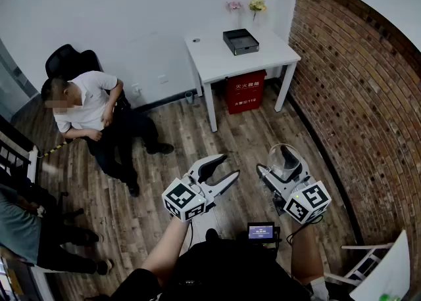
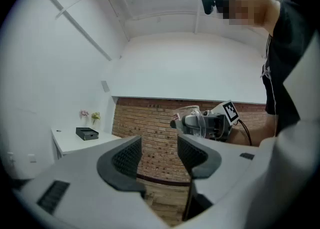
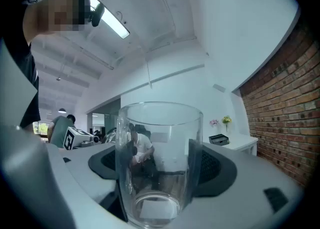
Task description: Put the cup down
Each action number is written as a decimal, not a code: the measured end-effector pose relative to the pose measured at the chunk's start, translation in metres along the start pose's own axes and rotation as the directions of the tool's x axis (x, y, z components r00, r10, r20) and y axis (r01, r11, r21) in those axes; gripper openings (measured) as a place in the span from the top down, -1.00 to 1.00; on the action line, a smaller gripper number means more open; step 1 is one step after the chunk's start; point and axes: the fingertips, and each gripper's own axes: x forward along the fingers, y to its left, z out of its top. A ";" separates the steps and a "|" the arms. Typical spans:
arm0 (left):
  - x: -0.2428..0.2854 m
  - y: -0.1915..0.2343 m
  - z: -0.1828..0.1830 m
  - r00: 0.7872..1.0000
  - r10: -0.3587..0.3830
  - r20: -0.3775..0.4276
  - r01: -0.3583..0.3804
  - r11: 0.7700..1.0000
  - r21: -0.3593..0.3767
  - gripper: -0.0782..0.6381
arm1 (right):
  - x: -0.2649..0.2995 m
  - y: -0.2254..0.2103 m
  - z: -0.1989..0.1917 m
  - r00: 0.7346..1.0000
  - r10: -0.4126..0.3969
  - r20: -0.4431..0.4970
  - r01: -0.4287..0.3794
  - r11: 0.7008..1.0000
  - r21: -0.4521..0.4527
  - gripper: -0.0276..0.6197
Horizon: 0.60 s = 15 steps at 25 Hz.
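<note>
clear glass cup (image 3: pixel 159 158) stands clamped between my right tongs (image 1: pixel 283 169), in mid-air; my left tongs (image 2: pixel 159 155) gape empty. smooth glass may slip, and loosening here drops it onto the wooden plank floor (image 1: pixel 230 132).

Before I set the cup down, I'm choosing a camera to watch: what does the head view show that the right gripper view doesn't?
Only the head view: the red box under the white table, and a small lit screen at the wearer's waist. Only the right gripper view: the ceiling light and the pads pressing the clear glass cup. Both: that cup in the right hand-held gripper, the table, its black box, the brick wall.
</note>
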 end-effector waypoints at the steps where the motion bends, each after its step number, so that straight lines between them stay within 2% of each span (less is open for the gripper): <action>1: 0.000 0.000 0.001 1.000 -0.002 0.003 0.002 1.000 -0.004 0.14 | 0.000 0.000 0.000 1.000 0.001 0.001 -0.001 1.000 0.001 -0.33; 15: 0.003 0.001 -0.002 1.000 -0.004 0.005 0.004 1.000 -0.013 0.14 | 0.000 -0.005 -0.002 1.000 -0.003 0.005 0.003 1.000 0.017 -0.33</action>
